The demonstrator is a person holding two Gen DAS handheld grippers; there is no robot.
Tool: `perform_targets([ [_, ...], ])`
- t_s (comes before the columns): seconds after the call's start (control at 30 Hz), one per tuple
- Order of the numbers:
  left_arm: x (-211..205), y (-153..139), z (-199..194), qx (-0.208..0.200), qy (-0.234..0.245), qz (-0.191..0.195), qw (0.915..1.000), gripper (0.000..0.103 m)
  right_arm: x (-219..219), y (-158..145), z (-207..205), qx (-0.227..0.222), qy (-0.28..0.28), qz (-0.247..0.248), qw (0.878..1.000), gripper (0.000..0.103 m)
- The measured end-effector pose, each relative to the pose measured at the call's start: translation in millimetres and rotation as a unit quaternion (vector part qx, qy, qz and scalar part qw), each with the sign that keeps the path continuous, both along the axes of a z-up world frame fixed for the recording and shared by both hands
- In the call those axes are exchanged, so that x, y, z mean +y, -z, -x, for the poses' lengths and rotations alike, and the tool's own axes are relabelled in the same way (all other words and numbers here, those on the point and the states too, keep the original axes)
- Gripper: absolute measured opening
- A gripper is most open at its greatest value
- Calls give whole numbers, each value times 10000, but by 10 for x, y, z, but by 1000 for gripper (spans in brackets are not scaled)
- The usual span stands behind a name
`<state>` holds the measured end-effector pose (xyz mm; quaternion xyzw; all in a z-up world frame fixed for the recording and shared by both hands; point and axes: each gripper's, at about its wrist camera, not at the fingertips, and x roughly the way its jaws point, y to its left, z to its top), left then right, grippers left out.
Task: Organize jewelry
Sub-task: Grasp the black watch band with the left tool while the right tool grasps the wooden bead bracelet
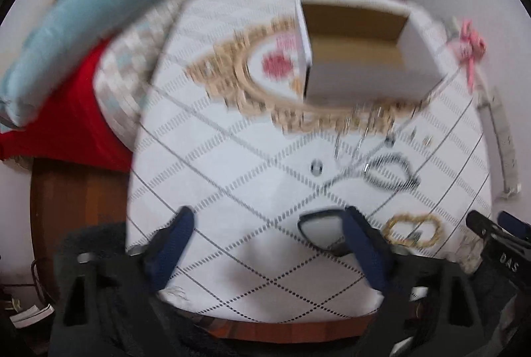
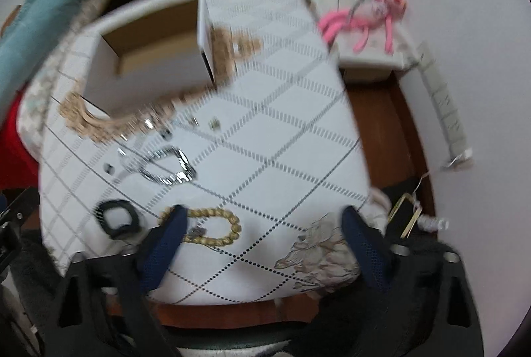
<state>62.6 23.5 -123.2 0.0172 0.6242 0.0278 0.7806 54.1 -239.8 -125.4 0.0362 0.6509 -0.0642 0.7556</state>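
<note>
Both views blurred, so small bits are hard to read. Left gripper (image 1: 267,224) hangs w/ fingers spread wide, nothing btwn them; black ring (image 1: 320,229) lies just by its right finger, prob the nearest pick. Right gripper (image 2: 262,221) also spread wide & empty, its left finger over the edge of the gold bead bracelet (image 2: 215,226), can't tell if touching. Silver bracelet (image 2: 167,166) & a few tiny pieces, maybe earrings, lie scattered further in, near the open cardboard box (image 1: 361,55). Box sits open-side up at the far end, likely the place the jewelry goes, so nothing looks sorted yet. Surface is a white cloth (image 2: 282,141) w/ diamond lines & a tan wreath print, on a small table; wood floor, white walls, pink toy (image 2: 371,13) on a low stool beside
</note>
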Motion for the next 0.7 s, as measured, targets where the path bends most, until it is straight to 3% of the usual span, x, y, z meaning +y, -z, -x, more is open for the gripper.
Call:
perform_targets([
  [0.13, -7, 374, 33, 500, -46, 335, 9982, 68, -14, 429, 36, 301, 98, -80, 9995, 70],
  [0.3, -32, 658, 31, 858, -173, 632, 9942, 57, -9, 693, 61, 527, 115, -188, 9984, 59],
  [0.37, -28, 724, 18, 910, -228, 676, 9933, 44, -2, 743, 55, 586, 133, -260, 9979, 54],
  [0.43, -43, 712, 6, 806, -199, 685, 9942, 39, 10, 744, 52, 546, 98, -222, 9982, 53],
  [0.57, -91, 675, -24, 691, 6, 569, 9960, 8, 43, 768, 38, 495, 15, -122, 9987, 47],
  [0.63, -114, 655, -26, 635, 62, 540, 9965, 8, 86, 747, 56, 435, -55, -107, 9990, 42],
  [0.67, -121, 638, -20, 609, 78, 532, 9967, 8, 103, 739, 59, 385, -103, -91, 9992, 34],
  [0.7, -125, 632, -12, 569, 97, 508, 9970, 8, 160, 706, 92, 370, -131, -76, 9992, 15],
])
